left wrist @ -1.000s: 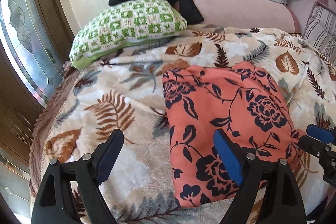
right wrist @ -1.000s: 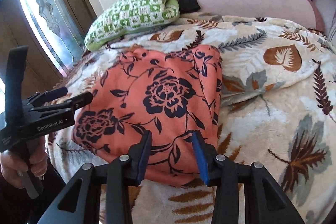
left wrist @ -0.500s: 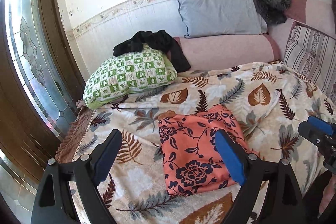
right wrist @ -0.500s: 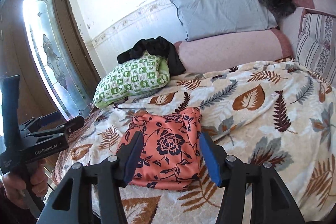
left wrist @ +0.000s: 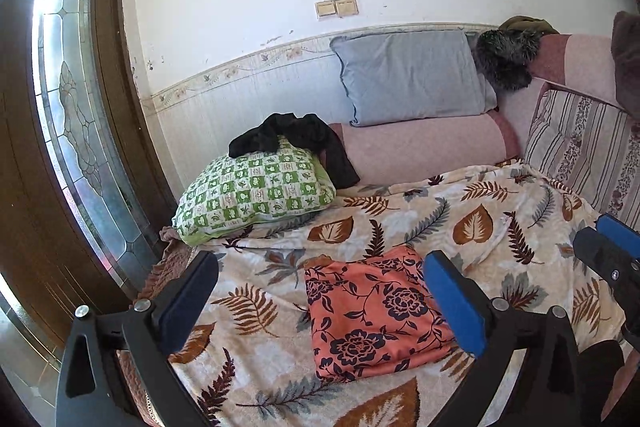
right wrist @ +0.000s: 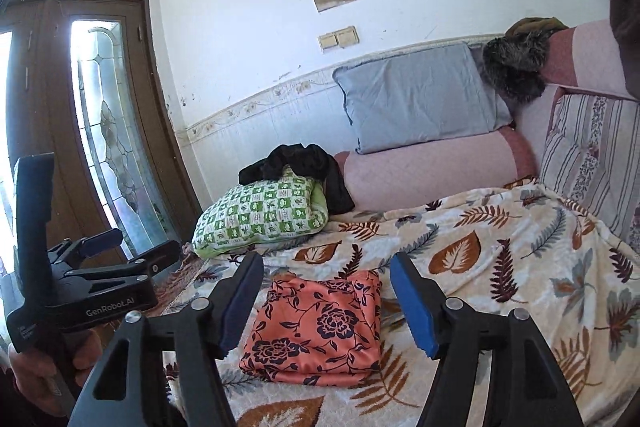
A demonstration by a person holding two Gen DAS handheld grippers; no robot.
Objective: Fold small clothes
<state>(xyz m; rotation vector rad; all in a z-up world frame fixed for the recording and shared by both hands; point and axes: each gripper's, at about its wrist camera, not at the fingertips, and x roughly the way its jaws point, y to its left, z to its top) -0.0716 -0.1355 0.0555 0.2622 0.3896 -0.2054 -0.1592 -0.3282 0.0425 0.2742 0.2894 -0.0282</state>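
Left gripper [left wrist: 320, 301] fingers spread wide, holding nothing, raised above the bed. Right gripper [right wrist: 326, 301] fingers also well apart, empty, touching nothing. Folded orange floral garment [left wrist: 374, 311] lies flat on the leaf-print blanket [left wrist: 480, 227], framed between both pairs of blue pads, clear of them. In the right wrist view the left gripper body shows at the left edge, gripped by a hand [right wrist: 44, 363]. Behind the garment: green checked pillow [left wrist: 256, 193] with a black cloth [left wrist: 296, 141] draped over it, pink bolster [left wrist: 424, 147], grey pillow [left wrist: 408, 77] against the wall, striped cushion [left wrist: 580, 155] at right. Glass-panelled door [left wrist: 68, 131] at left. Nothing between grippers and garment.
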